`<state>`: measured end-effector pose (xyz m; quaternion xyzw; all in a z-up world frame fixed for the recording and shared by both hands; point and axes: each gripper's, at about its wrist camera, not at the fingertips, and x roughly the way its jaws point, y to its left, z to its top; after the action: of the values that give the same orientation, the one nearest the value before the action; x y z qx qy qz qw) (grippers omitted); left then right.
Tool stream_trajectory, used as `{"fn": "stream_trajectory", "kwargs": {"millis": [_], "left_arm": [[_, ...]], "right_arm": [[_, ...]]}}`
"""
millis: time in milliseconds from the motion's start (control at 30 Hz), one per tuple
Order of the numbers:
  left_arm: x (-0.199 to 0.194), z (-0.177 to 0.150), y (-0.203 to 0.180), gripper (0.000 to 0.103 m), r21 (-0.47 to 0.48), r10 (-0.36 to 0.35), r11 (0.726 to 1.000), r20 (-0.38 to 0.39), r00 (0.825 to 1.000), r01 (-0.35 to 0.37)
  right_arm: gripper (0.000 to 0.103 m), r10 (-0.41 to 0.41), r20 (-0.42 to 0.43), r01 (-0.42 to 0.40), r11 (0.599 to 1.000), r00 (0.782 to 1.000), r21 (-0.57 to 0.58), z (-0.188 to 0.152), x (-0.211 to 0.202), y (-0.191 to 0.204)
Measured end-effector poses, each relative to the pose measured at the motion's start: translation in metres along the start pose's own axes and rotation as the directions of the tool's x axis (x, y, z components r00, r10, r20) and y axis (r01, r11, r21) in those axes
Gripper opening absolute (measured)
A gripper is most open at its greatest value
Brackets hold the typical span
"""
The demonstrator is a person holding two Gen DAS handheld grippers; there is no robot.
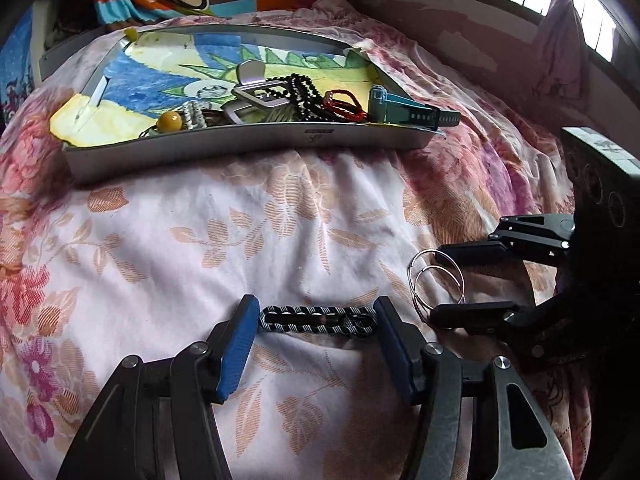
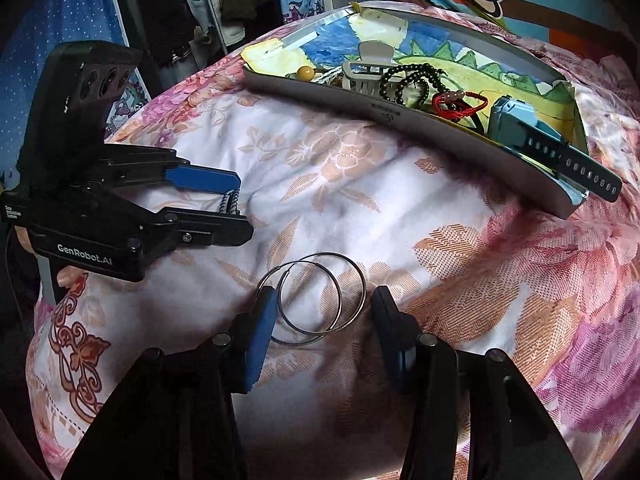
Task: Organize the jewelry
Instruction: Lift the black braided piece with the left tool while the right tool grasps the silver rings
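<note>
The left tongs (image 1: pixel 316 320) are clamped end to end on a braided black-and-white bracelet (image 1: pixel 318 317), one blue pad against each tip of it, low on the flowered bedspread (image 1: pixel 168 240). The cord looks soft and light; pinched lengthwise like this it will likely buckle or fold rather than resist, so a hold across its middle, on the thick weave, would probably be surer than one on the ends.

The right tongs (image 2: pixel 320 312) stand released around two thin silver hoop earrings (image 2: pixel 320 298), which lie flat and overlapping on the bedspread. The left pad touches or nearly touches the outer edge of one hoop; the right pad is clear of them. The hoops look stiff, very light and slick, and thin wire lying flat on soft cloth gives little to catch. I judge that closing on both where they overlap, pressing slightly into the bedding, offers the best chance; a squeeze across the full ring may spring them out or bend them.

Beyond, a shallow grey tray (image 1: pixel 248 142) on the bed holds beads, a red cord bracelet, a hair claw and a blue watch (image 2: pixel 516 124).
</note>
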<state>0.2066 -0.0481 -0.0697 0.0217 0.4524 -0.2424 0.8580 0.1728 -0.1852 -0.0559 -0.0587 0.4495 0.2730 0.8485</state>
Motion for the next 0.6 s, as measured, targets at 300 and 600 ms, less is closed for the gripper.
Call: {"fn": "stream_trajectory", "kwargs": {"millis": [300, 600], "left_arm": [[-0.005, -0.001, 0.004, 0.056, -0.031, 0.003, 1.0, 0.022, 1.0, -0.003], [-0.012, -0.001, 0.01, 0.056, -0.07, 0.009, 0.998, 0.053, 0.999, -0.005]], "right_arm": [[0.039, -0.045, 0.029, 0.046, 0.998, 0.999, -0.033, -0.004, -0.005, 0.008], [0.039, -0.087, 0.076, 0.089, 0.996, 0.993, -0.017, -0.004, -0.016, 0.006]]}}
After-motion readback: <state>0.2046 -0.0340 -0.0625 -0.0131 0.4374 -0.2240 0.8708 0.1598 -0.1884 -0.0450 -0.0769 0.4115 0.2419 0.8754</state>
